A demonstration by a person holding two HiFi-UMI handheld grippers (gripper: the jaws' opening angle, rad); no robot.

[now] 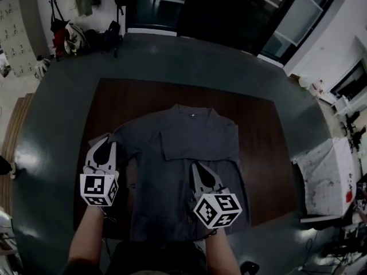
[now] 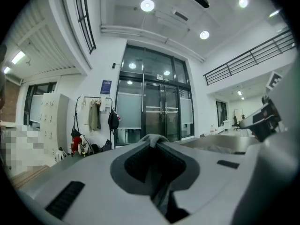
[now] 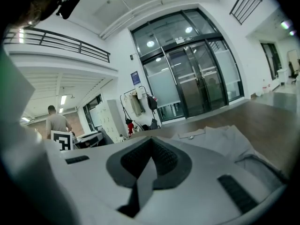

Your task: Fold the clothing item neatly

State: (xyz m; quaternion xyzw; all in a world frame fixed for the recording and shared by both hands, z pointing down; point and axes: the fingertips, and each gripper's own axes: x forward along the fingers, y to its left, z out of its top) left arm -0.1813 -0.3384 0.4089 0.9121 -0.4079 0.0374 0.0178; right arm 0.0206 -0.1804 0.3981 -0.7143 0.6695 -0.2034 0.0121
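Head view: grey shirt (image 1: 183, 133) lies flat on brown table (image 1: 261, 153), collar at far side, hem toward the person. L tool (image 1: 105, 144) is at the shirt's left edge by the sleeve; R tool (image 1: 198, 166) is over the lower middle, just right of a lengthwise fold. Left gripper view: jaws together, clamped on shirt cloth, a grey tuft poking out past the tips. Right gripper view: jaws together w/ a strip of shirt pinched btwn them, rest of the shirt spread on the table beyond. Bkgd: glass doors (image 2: 154, 111), coat rack (image 2: 93, 114).
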